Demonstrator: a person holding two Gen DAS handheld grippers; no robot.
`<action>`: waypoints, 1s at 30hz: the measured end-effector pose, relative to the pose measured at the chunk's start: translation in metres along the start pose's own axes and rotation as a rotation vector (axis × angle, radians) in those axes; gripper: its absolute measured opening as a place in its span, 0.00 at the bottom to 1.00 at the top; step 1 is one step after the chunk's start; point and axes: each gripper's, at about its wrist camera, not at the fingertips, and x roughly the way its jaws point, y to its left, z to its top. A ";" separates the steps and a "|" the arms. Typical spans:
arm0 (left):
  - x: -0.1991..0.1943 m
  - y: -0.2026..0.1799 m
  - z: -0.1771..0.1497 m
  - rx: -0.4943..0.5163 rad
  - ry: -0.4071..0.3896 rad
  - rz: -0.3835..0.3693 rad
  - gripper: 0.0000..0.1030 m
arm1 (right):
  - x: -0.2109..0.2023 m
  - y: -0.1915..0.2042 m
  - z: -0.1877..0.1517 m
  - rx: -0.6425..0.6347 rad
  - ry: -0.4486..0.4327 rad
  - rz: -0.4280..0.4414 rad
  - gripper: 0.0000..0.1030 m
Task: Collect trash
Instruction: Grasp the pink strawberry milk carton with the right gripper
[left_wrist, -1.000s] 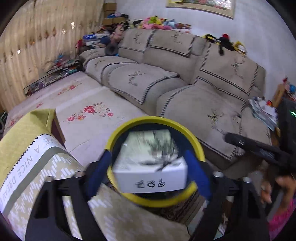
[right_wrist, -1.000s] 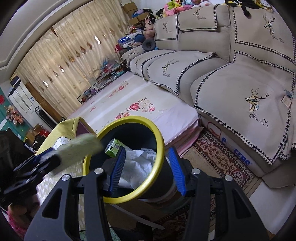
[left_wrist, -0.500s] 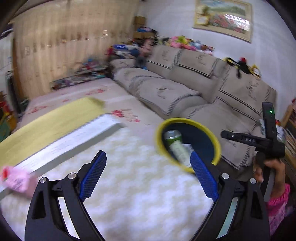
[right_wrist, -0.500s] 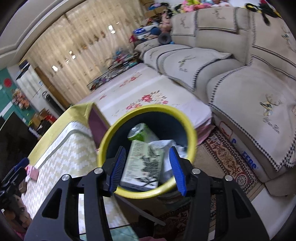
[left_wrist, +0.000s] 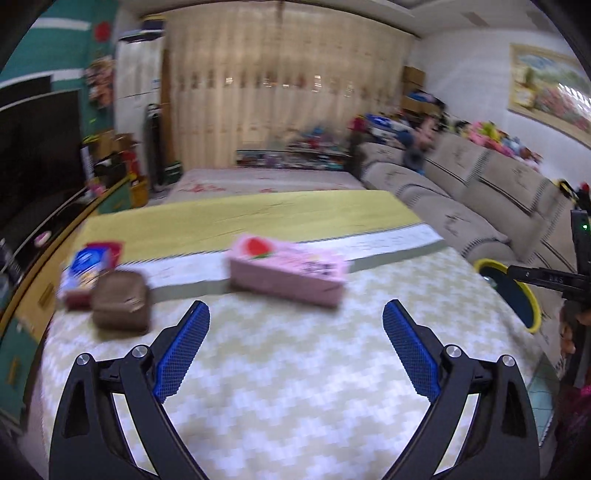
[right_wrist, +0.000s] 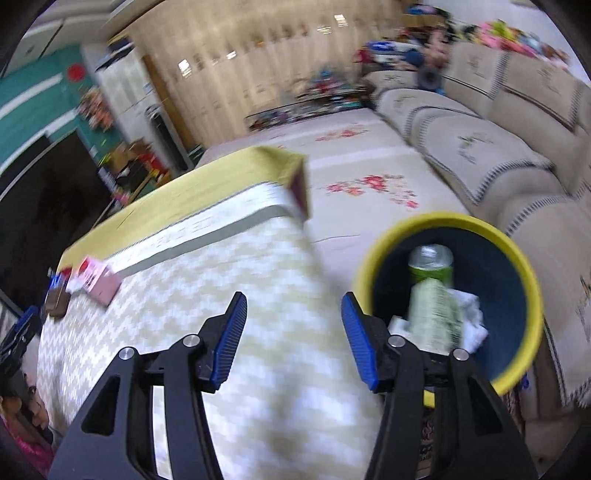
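My left gripper (left_wrist: 295, 310) hovers over the chevron-cloth table (left_wrist: 295, 398), its jaws wide and still opening, nothing between them. Ahead of it lie a pink box (left_wrist: 288, 275), a brown pouch (left_wrist: 122, 308) and a blue-and-white packet (left_wrist: 86, 271). The yellow-rimmed bin (left_wrist: 517, 295) shows at the right edge. My right gripper (right_wrist: 293, 299) is over the table's corner (right_wrist: 221, 295), jaws opening and empty. Just to its right, the bin (right_wrist: 436, 218) holds a green bottle (right_wrist: 430, 264), a patterned box (right_wrist: 436, 314) and crumpled white paper (right_wrist: 471, 319). The pink box (right_wrist: 98, 284) lies far left.
A long beige sofa (right_wrist: 498, 147) runs along the right, with a flowered mat (right_wrist: 369, 184) in front of it. A dark TV unit (left_wrist: 40, 166) stands left of the table. The person's hand (left_wrist: 570, 325) holds the other gripper at the right edge.
The left gripper let the white patterned box go into the bin and swung left over the table. The right gripper swung left off the bin, which now sits at its right.
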 end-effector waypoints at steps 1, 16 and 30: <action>-0.001 0.010 -0.002 -0.014 -0.002 0.008 0.91 | 0.006 0.018 0.003 -0.039 0.012 0.013 0.49; -0.025 0.045 -0.007 -0.139 -0.085 0.022 0.92 | 0.096 0.232 0.019 -0.576 0.117 0.254 0.76; -0.021 0.037 -0.010 -0.135 -0.070 -0.018 0.92 | 0.160 0.272 0.029 -0.682 0.214 0.317 0.65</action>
